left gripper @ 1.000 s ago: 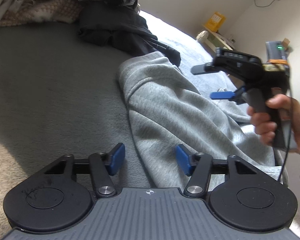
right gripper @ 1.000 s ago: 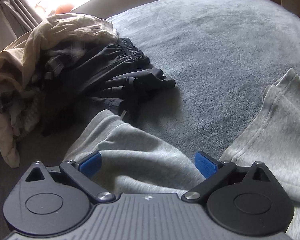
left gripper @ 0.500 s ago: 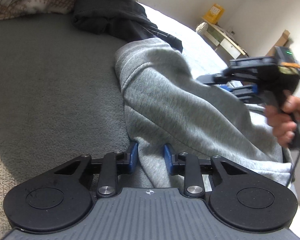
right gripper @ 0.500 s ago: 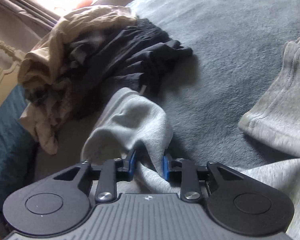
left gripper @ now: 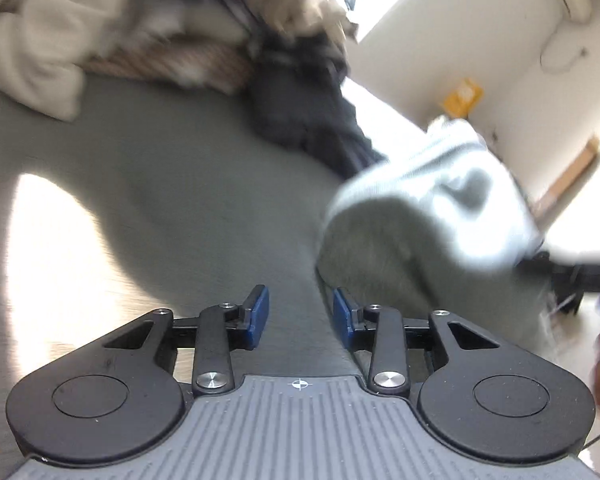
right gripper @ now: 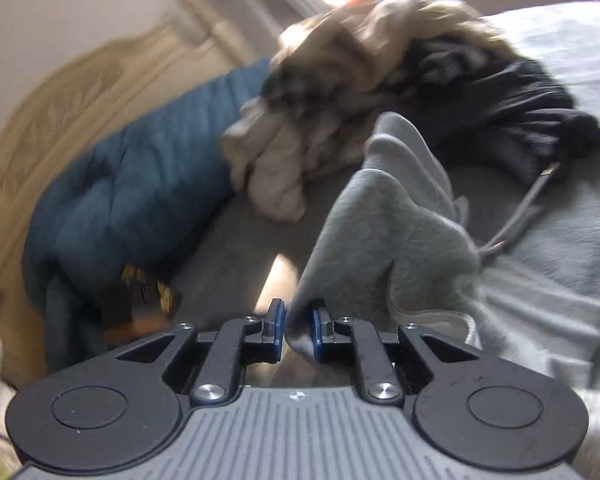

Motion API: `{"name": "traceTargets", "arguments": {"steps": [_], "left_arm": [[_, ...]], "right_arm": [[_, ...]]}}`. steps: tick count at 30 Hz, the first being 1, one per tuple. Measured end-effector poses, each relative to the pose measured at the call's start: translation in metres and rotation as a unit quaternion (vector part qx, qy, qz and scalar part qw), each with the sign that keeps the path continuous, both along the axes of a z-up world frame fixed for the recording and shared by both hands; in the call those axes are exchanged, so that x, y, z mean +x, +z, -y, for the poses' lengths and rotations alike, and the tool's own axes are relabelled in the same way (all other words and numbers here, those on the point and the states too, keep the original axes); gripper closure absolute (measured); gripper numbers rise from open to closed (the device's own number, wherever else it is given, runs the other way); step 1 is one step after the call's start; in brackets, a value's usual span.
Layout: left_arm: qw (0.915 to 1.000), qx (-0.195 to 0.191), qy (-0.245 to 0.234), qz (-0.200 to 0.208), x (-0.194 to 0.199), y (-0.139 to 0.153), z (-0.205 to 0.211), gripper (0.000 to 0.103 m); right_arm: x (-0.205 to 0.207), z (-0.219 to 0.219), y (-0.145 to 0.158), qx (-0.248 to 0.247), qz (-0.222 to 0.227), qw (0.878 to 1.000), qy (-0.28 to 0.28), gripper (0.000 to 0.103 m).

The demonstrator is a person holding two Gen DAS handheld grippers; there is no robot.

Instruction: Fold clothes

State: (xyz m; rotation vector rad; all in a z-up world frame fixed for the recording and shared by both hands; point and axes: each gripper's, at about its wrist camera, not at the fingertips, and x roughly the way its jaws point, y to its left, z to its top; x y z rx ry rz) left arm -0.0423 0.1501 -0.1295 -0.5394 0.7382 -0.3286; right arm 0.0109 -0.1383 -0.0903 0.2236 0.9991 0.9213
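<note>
The right gripper (right gripper: pixel 297 330) was found pinched on a fold of the grey sweatshirt (right gripper: pixel 396 240), the cloth drawn up between its blue pads. The left gripper (left gripper: pixel 300 316) was seen partly spread; grey fabric of the garment (left gripper: pixel 420 216) lay against its right pad (left gripper: pixel 342 314), but a grip could not be confirmed owing to blur. The sweatshirt was lifted off the grey blanket (left gripper: pixel 172 184) on the bed. A pile of beige and black clothes (right gripper: pixel 364 64) was noted beyond it, toward the bed's far edge, beside a blue quilt (right gripper: pixel 132 176).
</note>
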Motion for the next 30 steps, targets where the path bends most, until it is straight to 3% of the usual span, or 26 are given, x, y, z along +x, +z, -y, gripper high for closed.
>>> {"name": "traceTargets", "arguments": {"steps": [2,6,10,13,14,18,19,22,24,27,29,30], "left_arm": [[0.9998,-0.012,-0.008,0.014,-0.018,0.010,-0.014,0.061],[0.9989,-0.005,-0.028,0.036,-0.043,0.020,-0.021,0.039],[0.9991,-0.005,-0.041,0.006,-0.042,0.009,-0.010,0.035],[0.9989,-0.012,-0.040,-0.021,-0.040,-0.004,-0.005,0.035],[0.9988,-0.015,-0.039,-0.027,-0.041,-0.008,-0.004,0.035],[0.9981,-0.023,-0.040,-0.040,-0.038,-0.021,-0.001,0.035],[0.9981,-0.026,-0.040,-0.039,-0.037,-0.022,0.000,0.035],[0.9982,-0.031,-0.041,-0.030,-0.031,-0.021,0.004,0.035],[0.9984,-0.030,-0.040,-0.026,-0.028,-0.021,0.009,0.035],[0.9986,-0.028,-0.039,-0.020,-0.024,-0.020,0.016,0.036],[0.9988,-0.027,-0.039,-0.017,-0.021,-0.020,0.021,0.040],[0.9988,-0.026,-0.038,-0.015,-0.019,-0.020,0.023,0.047]], "right_arm": [[-0.017,-0.021,-0.002,-0.014,0.011,0.999,0.034,0.088],[-0.043,-0.051,-0.018,-0.052,0.019,0.996,0.075,0.090],[-0.064,-0.069,-0.046,-0.098,0.014,0.991,0.092,0.090],[-0.077,-0.073,-0.041,-0.135,0.034,0.984,0.110,0.088],[-0.081,-0.070,-0.035,-0.141,0.043,0.983,0.114,0.086],[-0.087,-0.042,-0.004,-0.132,0.070,0.983,0.103,0.062],[-0.088,-0.034,0.004,-0.128,0.076,0.984,0.097,0.062],[-0.072,0.002,0.029,-0.080,0.065,0.993,0.057,0.061],[-0.065,0.028,0.041,-0.050,0.073,0.996,-0.012,0.056],[-0.028,0.061,0.044,-0.067,0.078,0.986,-0.132,0.045],[-0.003,0.082,0.044,-0.088,0.076,0.972,-0.206,0.043],[0.011,0.088,0.036,-0.099,0.060,0.970,-0.215,0.038]]}}
